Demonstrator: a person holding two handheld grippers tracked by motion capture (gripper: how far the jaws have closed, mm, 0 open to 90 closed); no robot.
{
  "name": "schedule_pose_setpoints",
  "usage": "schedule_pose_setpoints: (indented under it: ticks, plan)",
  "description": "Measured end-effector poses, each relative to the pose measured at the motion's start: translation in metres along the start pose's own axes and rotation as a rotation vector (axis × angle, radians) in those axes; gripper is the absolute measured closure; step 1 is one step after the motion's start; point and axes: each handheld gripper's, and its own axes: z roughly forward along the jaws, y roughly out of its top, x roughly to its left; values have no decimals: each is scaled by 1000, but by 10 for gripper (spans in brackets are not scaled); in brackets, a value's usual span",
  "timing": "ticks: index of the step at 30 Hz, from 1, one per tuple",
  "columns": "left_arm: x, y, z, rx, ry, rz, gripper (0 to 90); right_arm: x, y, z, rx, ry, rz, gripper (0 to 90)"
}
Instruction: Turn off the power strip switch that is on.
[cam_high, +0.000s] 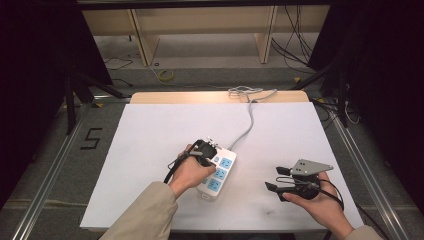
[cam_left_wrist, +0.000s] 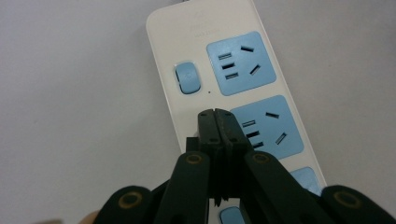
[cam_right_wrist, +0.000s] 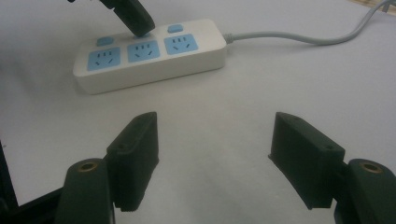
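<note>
A white power strip (cam_high: 220, 173) (cam_left_wrist: 164, 56) (cam_right_wrist: 154, 65) with three blue sockets and small blue switches lies mid-table, its grey cable (cam_high: 248, 124) (cam_right_wrist: 299, 38) running to the far edge. My left gripper (cam_high: 210, 154) (cam_left_wrist: 217, 115) (cam_right_wrist: 139, 25) is shut, empty, tips down on the strip beside the middle socket (cam_left_wrist: 268, 128), covering the spot where the middle switch sits. The end switch (cam_left_wrist: 187, 78) by the cable stays uncovered. My right gripper (cam_high: 273, 178) (cam_right_wrist: 215, 135) is open and empty, held above the sheet to the strip's right.
A white sheet (cam_high: 150, 145) covers the table, with a wooden edge (cam_high: 190, 97) at the far side. Metal rails (cam_high: 55, 165) flank the table, and a black "5" mark (cam_high: 91, 138) lies at the left. Shelving and loose cables (cam_high: 165, 75) sit on the floor beyond.
</note>
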Motion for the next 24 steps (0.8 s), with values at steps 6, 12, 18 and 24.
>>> schedule_pose_setpoints:
  ticks: [6,12,18,24]
  plan:
    - [-1,0,0,6,8,0,899,0,0,0,-1,0,0,326]
    - [-2,1,0,13,15,-9,900,0,0,0,1,1,2,326]
    - [-3,3,0,25,16,-9,900,0,0,0,1,1,3,326]
    - [-4,4,1,37,23,-11,900,0,0,0,2,0,3,326]
